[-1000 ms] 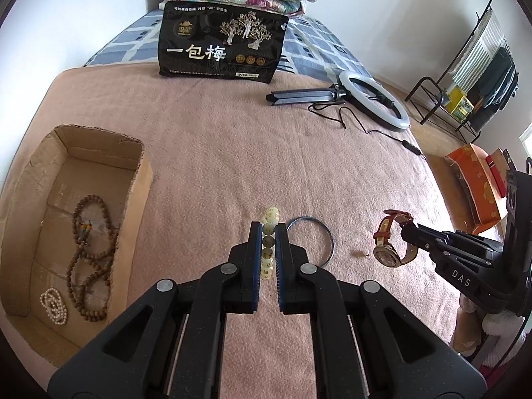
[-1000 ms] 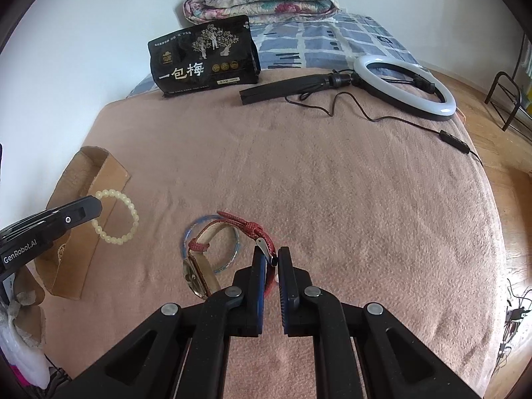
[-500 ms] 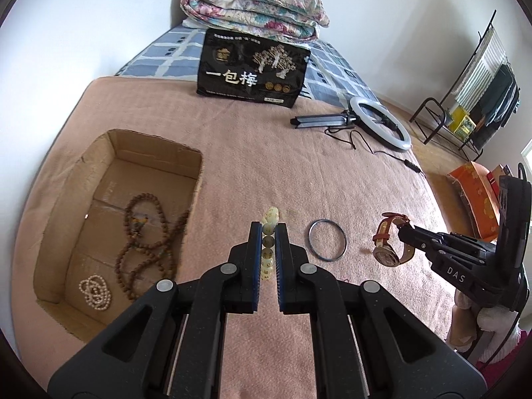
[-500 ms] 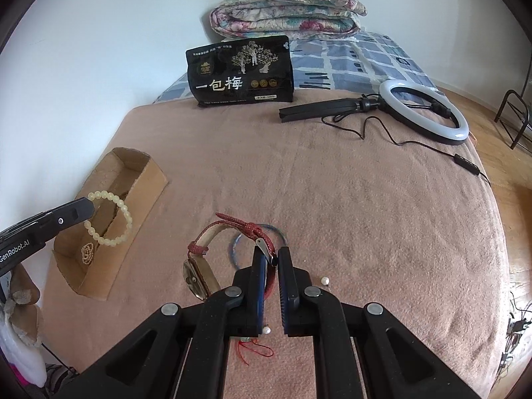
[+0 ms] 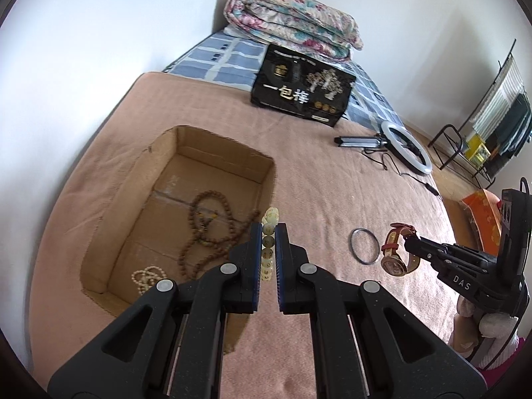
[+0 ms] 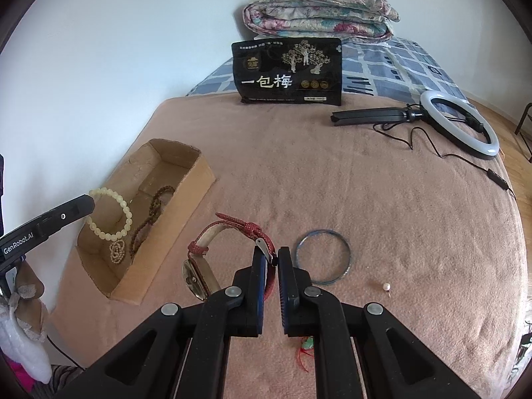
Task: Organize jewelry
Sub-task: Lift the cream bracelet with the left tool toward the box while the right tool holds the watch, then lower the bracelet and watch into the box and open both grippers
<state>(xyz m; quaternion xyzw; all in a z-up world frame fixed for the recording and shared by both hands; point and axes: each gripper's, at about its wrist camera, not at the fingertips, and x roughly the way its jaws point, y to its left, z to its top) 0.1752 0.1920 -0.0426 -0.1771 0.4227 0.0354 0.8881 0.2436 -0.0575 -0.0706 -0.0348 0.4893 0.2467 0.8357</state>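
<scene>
Between the pads of the left gripper (image 5: 267, 232) hangs a pale bead bracelet (image 6: 111, 212), pinched at one side so the loop dangles free, above the near edge of the cardboard box (image 5: 133, 179). Judgement: light, beads rigid but the string slack, so it swings; smooth beads could slip through a weak pinch.

Right gripper (image 6: 272, 256) is clamped on the red strap of a wristwatch (image 6: 199, 266), near the buckle; the case hangs low on the opposite side of the loop. Judgement: heaviest item here, weight off-centre, so it will tilt and sway; crystal is fragile, strap is the right hold.

Inside the box: brown bead necklace (image 5: 212, 226) and a small pearl strand (image 5: 146, 274).

On the pink blanket (image 6: 365, 199): thin bangle (image 6: 323, 256), stiff and flat, hard to get under; loose pearl (image 6: 385, 287) beside it, tiny and likely to roll.
</scene>
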